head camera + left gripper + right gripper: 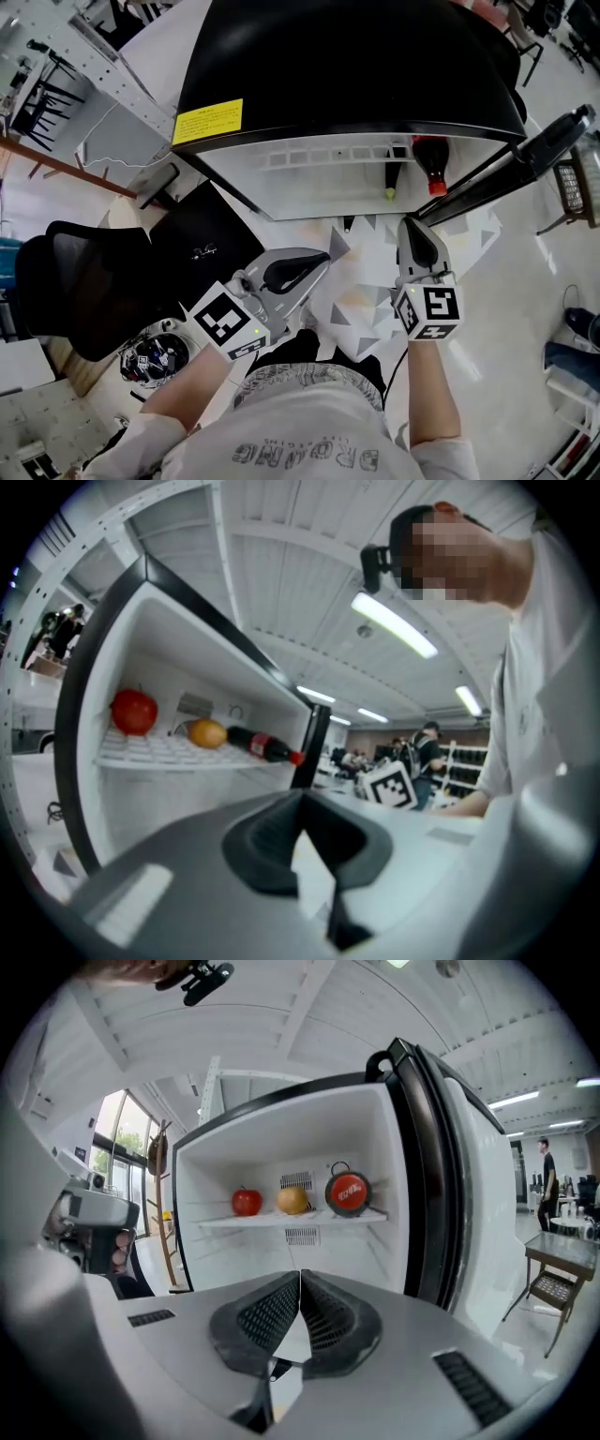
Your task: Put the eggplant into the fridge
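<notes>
The left gripper (pixel 300 803) and right gripper (pixel 300 1283), both pinched shut on nothing, faced the open fridge (pixel 380 1138) ahead, seemingly with the eggplant not yet fetched.

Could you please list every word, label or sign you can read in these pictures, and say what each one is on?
Nothing can be read with certainty.
Yellow label on the fridge: black print, too small to read.
Bottle: white script on red, too blurred to read.
Shirt: large letters, upside down, not legible.
Left cube and right cube: square marker patterns only, no words.
</notes>
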The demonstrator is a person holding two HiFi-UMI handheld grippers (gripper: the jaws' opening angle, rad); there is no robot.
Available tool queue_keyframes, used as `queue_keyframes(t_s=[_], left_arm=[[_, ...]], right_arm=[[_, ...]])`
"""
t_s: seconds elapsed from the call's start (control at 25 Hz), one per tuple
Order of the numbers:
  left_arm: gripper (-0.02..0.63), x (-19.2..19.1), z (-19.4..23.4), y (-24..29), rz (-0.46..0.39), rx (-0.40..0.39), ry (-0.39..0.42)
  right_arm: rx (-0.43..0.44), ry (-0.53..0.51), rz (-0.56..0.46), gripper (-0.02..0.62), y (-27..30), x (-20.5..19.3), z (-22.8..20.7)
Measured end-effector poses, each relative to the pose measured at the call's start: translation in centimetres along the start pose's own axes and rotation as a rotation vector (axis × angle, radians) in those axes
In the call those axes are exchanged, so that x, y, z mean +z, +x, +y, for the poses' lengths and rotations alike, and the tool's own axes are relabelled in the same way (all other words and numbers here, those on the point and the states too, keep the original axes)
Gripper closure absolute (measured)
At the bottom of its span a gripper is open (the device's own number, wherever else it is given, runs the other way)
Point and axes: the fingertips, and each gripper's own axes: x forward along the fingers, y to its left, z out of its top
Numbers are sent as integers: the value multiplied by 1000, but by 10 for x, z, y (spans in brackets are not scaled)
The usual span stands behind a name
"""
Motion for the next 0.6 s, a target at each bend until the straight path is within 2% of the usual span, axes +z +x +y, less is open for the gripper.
queue_keyframes(t_s=[0.6], left_arm=[[600,7,-24,2,-41,-4,3]], right_arm=[[38,-18,-42,592,-62,31,13]])
